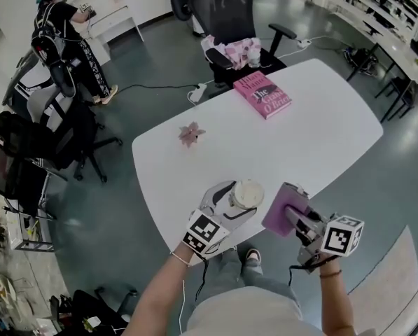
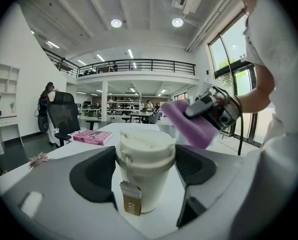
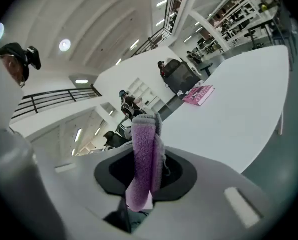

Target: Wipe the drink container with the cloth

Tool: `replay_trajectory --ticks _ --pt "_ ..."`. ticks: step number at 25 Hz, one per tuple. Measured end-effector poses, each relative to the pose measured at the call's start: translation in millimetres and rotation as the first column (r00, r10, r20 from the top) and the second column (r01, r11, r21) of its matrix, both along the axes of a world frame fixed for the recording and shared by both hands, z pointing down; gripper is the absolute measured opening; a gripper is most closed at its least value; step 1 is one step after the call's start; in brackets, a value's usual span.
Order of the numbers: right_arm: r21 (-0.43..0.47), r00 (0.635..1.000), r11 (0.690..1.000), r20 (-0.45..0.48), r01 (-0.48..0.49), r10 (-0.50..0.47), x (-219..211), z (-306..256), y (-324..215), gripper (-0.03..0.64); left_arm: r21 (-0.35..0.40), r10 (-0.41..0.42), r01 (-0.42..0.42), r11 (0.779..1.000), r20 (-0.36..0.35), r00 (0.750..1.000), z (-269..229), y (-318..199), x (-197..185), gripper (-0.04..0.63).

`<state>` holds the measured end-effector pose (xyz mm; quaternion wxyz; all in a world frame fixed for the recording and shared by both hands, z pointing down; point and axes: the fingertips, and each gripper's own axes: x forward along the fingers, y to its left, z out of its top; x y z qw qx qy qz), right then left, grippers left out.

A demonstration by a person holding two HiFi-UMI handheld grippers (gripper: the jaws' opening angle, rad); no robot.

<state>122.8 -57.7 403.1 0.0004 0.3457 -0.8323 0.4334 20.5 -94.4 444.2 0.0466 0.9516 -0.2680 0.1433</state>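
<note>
approach to wiping: the white lidded paper cup (image 1: 248,194), clamped upright by the left gripper (image 1: 228,207), is held at the near edge of the white table (image 1: 321,117). the folded purple fleece cloth (image 1: 284,211), pinched in the right gripper (image 1: 298,222), is held just beside it. contact with the cup wall is judged to be required next. the cup's tan tag (image 2: 131,199) and the pink book (image 1: 262,95) cannot be read.

In the head view the left gripper (image 1: 231,203) covers the cup (image 1: 248,193) below its lid; the pink thing (image 1: 192,134) at its 11 o'clock is too small to name. The cloth's (image 3: 143,144) lower end vanishes between the right gripper's (image 3: 148,173) jaws.
</note>
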Motion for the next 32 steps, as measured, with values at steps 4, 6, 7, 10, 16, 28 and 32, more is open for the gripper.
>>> replay_trajectory --ticks 4,6,7,10,16,28,32 --pt "0.044 0.992 0.996 0.107 -0.078 0.073 -6.1 14.1 16.4 0.081 0.000 -0.066 0.066 0.998 -0.005 0.998 -0.7 2.0 0.7 0.376" --pt "0.050 0.981 0.991 0.154 -0.127 0.118 -5.9 21.6 19.0 0.081 0.003 -0.100 0.100 0.995 -0.007 0.995 -4.0 2.5 2.0 0.377" --pt "0.047 0.973 0.987 0.181 -0.152 0.141 -5.6 25.3 19.8 0.081 0.004 -0.118 0.118 0.993 -0.008 0.993 -5.2 3.0 2.3 0.377" --pt "0.023 0.947 0.978 0.256 -0.208 0.196 -5.3 36.9 23.1 0.081 0.007 -0.171 0.171 0.985 -0.019 0.985 -6.6 4.9 2.5 0.377" --pt "-0.012 0.903 0.971 0.365 -0.238 0.225 -12.4 54.8 27.7 0.081 0.017 -0.262 0.263 0.965 -0.044 0.964 -9.0 3.8 5.7 0.377" --pt "-0.063 0.772 0.945 0.561 -0.320 0.299 -25.0 66.8 28.3 0.081 0.014 -0.308 0.309 0.951 -0.047 0.950 -5.9 6.2 5.1 0.377" --pt "-0.067 0.746 0.945 0.596 -0.321 0.296 -27.9 68.6 26.1 0.081 0.016 -0.310 0.311 0.950 -0.052 0.949 -6.9 5.8 4.9 0.377"
